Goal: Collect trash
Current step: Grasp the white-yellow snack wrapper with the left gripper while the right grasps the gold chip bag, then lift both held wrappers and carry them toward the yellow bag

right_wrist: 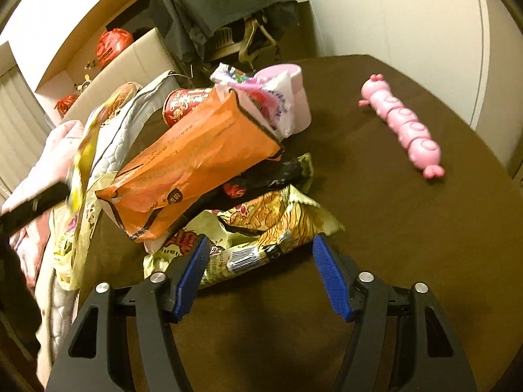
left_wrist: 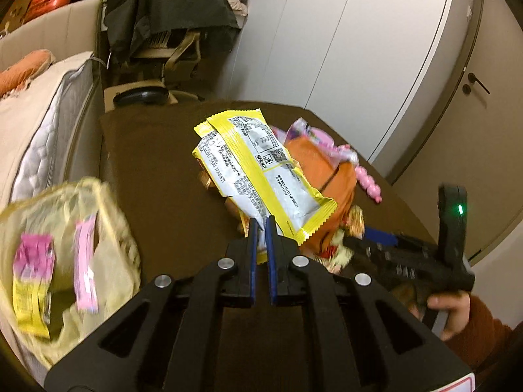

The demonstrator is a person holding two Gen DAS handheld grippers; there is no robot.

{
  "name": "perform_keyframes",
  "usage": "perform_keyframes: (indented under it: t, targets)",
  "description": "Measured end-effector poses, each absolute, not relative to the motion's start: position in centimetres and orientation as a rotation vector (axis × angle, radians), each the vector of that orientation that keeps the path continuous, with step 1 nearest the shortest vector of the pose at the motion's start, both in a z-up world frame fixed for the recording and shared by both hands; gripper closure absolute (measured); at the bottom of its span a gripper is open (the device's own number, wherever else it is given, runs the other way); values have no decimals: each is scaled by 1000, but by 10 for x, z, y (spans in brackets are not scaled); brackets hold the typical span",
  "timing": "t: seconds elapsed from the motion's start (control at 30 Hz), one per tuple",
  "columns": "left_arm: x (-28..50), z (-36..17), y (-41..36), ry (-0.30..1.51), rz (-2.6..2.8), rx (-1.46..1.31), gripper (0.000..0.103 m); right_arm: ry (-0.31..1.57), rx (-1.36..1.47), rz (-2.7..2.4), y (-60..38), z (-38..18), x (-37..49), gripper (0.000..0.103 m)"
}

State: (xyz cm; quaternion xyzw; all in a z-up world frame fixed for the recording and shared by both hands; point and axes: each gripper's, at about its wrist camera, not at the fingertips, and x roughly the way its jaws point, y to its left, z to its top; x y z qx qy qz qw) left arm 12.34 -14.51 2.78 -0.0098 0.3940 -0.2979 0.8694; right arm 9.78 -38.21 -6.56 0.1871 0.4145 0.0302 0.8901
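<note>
While the left gripper (left_wrist: pixel 261 225) is clamped nearly closed on the lower edge of a yellow-and-white wrapper (left_wrist: pixel 261 166), that wrapper stands out ahead of the blue pads, fanned upward and away over the brown counter (left_wrist: pixel 157 176). Beyond it on the counter lies the heap of litter, with an orange bag (left_wrist: pixel 330 176) showing just behind the wrapper. To the left of the gripper, past the counter's edge, hangs a pale yellow trash bag (left_wrist: pixel 101 228), blurred, its mouth open, with pink and yellow wrappers already inside.

From the right wrist view, the right gripper (right_wrist: pixel 258 251) stands partly spread, its pads touching nothing. A crinkled gold-patterned packet (right_wrist: pixel 268 228) lies on the counter (right_wrist: pixel 392 228) between and just ahead of the two blue fingers (right_wrist: pixel 327 271), one end reaching close to the left finger; the pads are not pressing on it. Behind the packet the orange bag (right_wrist: pixel 196 163) slopes up over a black wrapper (right_wrist: pixel 278 170), and a red can (right_wrist: pixel 183 104) and a pink cup (right_wrist: pixel 294 98) stuffed with clear plastic stand at the heap's far side. A pink caterpillar-shaped toy (right_wrist: pixel 405 124) lies well apart to the right on the bare cloth. In the left wrist view a hand (left_wrist: pixel 447 310) with a rust-coloured sleeve holds the right gripper's handle.
</note>
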Motion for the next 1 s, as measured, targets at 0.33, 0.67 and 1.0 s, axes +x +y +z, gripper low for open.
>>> perform_keyframes:
  t: [0.33, 0.67, 1.0]
  targets:
    - [92, -7, -109, 901, -588, -51, 98, 833, 324, 93, -374, -49, 94, 92]
    - [90, -13, -95, 912, -556, -153, 74, 813, 270, 58, -385, -40, 72, 91]
    - [120, -24, -111, 940, -439, -200, 63, 846, 190, 113, -370, -44, 63, 46]
